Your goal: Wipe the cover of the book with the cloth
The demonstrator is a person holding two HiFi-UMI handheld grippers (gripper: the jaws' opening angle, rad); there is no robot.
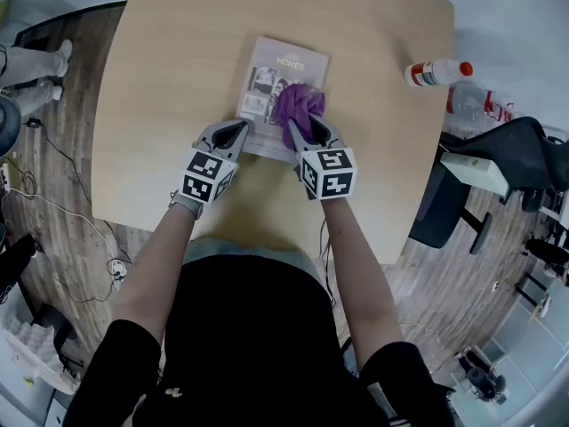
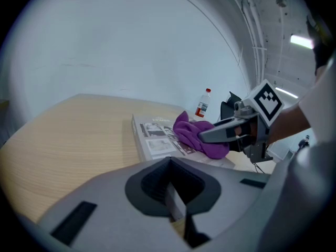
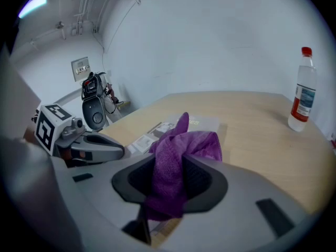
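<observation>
Nearest to the camera is my black shirt point(image 1: 249, 345). Beyond it, both grippers are held out over the pale wooden surface point(image 1: 169, 69).

Right gripper point(image 1: 305, 124): closed on the purple cloth point(image 1: 300, 105). In the right gripper view the cloth fills the gap between the two jaws. One end hangs below them and the rest is bunched up ahead of the tips. In the head view the bunched part lies on the right half of the book point(image 1: 267, 78), directly ahead of this gripper.

Left gripper point(image 1: 238, 130): jaws together, with nothing between them in the left gripper view. The tip sits at the near left corner of the book. I cannot tell whether it presses on the cover.

Book: lying flat and closed near the middle of the surface, with its grey cover and printed photographs facing up. Its near edge is just ahead of both gripper tips, and the two grippers are side by side along that edge.

Plastic bottle with red cap point(image 1: 436, 72): lying at the far right edge of the surface, well apart from the book.
</observation>
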